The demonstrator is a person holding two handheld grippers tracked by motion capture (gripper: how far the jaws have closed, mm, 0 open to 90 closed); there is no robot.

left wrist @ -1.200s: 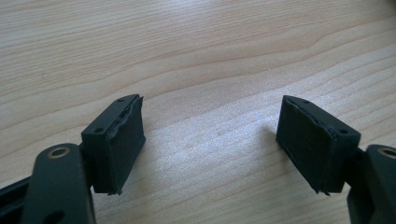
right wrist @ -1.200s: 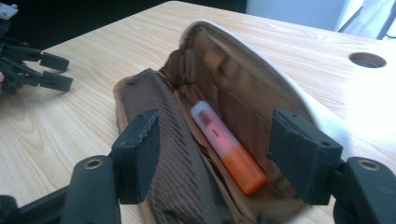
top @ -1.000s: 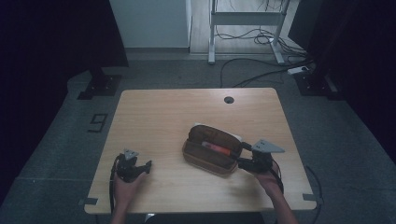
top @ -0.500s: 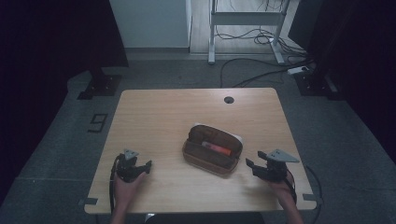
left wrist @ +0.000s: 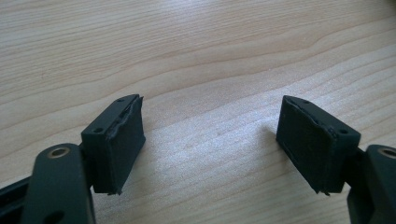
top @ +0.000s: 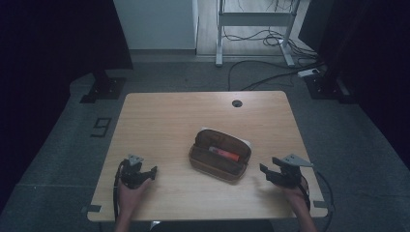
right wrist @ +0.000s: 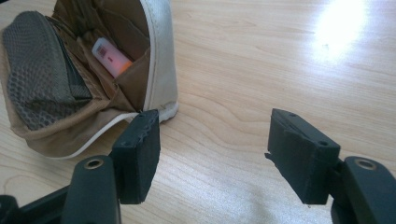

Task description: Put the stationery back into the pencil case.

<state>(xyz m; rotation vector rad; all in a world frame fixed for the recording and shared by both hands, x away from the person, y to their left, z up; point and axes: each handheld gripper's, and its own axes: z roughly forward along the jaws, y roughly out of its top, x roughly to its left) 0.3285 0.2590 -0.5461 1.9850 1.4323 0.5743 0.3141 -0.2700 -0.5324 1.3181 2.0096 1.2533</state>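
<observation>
Jaws apart and empty, the right gripper has backed off the pencil case.

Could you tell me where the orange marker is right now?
In the high view, the orange marker lies inside the open pencil case at the table's middle, between both grippers.

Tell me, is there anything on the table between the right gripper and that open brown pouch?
Nothing: in the high view, only bare table separates the right gripper from the pouch.
</observation>
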